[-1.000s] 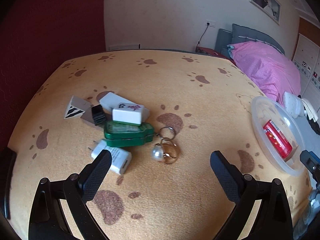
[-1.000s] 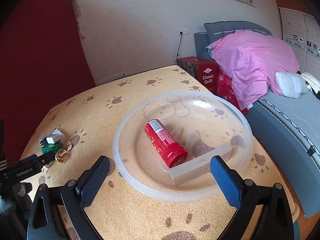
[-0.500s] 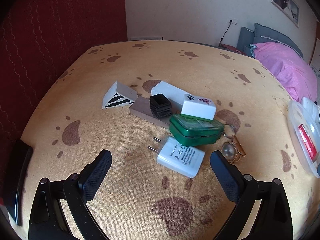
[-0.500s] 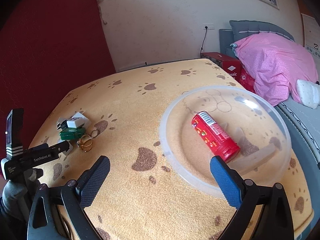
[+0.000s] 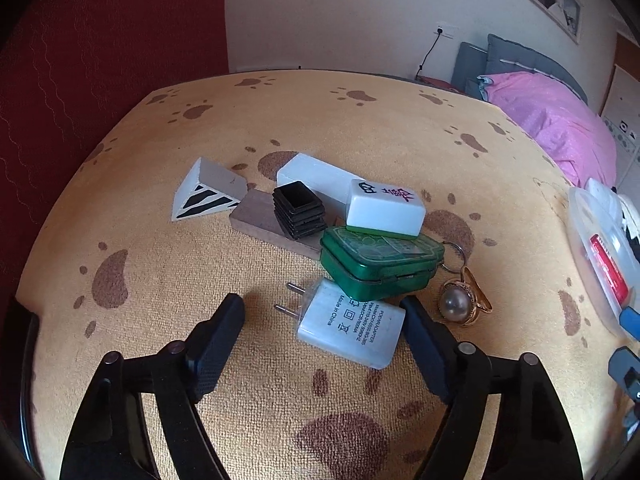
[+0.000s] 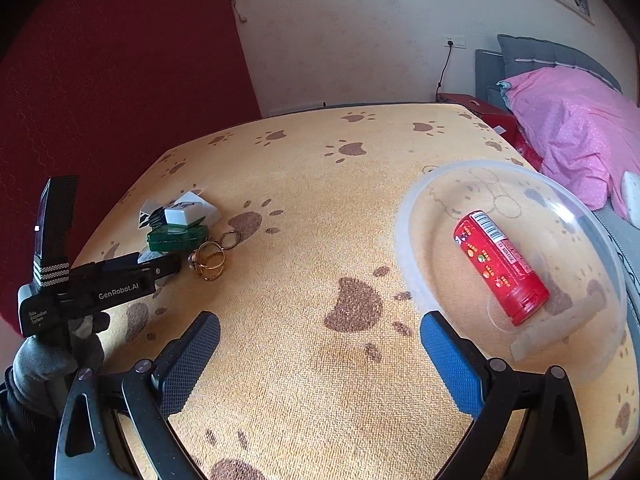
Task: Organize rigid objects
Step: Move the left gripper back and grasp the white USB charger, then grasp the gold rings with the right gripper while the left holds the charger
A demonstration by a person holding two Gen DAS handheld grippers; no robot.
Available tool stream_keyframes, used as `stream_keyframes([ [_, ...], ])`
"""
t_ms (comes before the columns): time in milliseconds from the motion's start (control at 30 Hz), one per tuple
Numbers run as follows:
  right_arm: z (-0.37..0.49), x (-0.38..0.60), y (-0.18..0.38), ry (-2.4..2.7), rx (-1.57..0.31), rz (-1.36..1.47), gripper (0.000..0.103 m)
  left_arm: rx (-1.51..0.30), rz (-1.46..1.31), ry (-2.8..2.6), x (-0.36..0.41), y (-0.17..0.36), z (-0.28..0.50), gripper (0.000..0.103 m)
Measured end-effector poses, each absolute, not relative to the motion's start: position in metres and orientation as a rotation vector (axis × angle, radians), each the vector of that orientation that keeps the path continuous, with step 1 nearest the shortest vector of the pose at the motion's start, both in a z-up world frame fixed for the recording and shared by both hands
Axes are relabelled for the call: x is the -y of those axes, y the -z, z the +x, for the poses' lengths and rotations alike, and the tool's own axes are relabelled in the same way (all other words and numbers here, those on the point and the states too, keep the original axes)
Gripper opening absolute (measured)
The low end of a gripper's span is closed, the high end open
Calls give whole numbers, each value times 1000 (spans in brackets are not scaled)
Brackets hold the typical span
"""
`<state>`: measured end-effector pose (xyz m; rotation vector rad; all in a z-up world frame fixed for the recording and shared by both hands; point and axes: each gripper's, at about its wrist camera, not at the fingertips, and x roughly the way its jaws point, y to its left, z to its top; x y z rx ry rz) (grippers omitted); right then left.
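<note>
The left hand-held gripper (image 5: pixel 322 318) is closing its jaws around the white power adapter (image 5: pixel 350 326), which lies flat on the paw-print desk (image 5: pixel 320 120) between the pads, just in front of the green tin (image 5: pixel 380 266) with a mahjong tile (image 5: pixel 385 208) on top. The right fingertip sits right beside the adapter's edge; contact is unclear. The right hand-held gripper (image 6: pixel 320 340) hovers with jaws apart and empty, beside the clear plastic bowl (image 6: pixel 412 280) holding a red tube (image 6: pixel 500 268).

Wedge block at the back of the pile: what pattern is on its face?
Black diagonal stripes on white on the wedge block; clearest in the left wrist view.
</note>
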<state>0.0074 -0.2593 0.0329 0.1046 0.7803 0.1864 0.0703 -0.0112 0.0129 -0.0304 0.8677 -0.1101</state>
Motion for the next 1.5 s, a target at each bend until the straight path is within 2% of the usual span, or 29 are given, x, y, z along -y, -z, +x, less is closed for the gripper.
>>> stream_keyframes([
  [100, 10, 253, -32, -201, -784, 90, 102, -857, -14, 140, 16, -14, 68, 63],
  [633, 37, 210, -25, -276, -867, 26, 102, -779, -84, 66, -7, -22, 42, 63],
  [733, 45, 200, -23, -299, -879, 17, 100, -771, -104, 50, -14, -23, 38, 63],
  [833, 52, 190, -21, -324, -894, 12, 90, -761, -116, 42, -19, -24, 33, 63],
  [900, 58, 184, -20, -343, -906, 16, 79, -756, -122, 40, -21, -24, 31, 63],
  [1067, 70, 170, -17, -377, -926, 12, 60, -750, -141, 34, -25, -24, 30, 63],
  [1200, 77, 160, -14, -390, -925, -7, 49, -754, -158, 20, -28, -23, 31, 63],
  [1500, 85, 149, -11, -381, -897, -51, 40, -771, -179, 18, -32, -19, 32, 63],
])
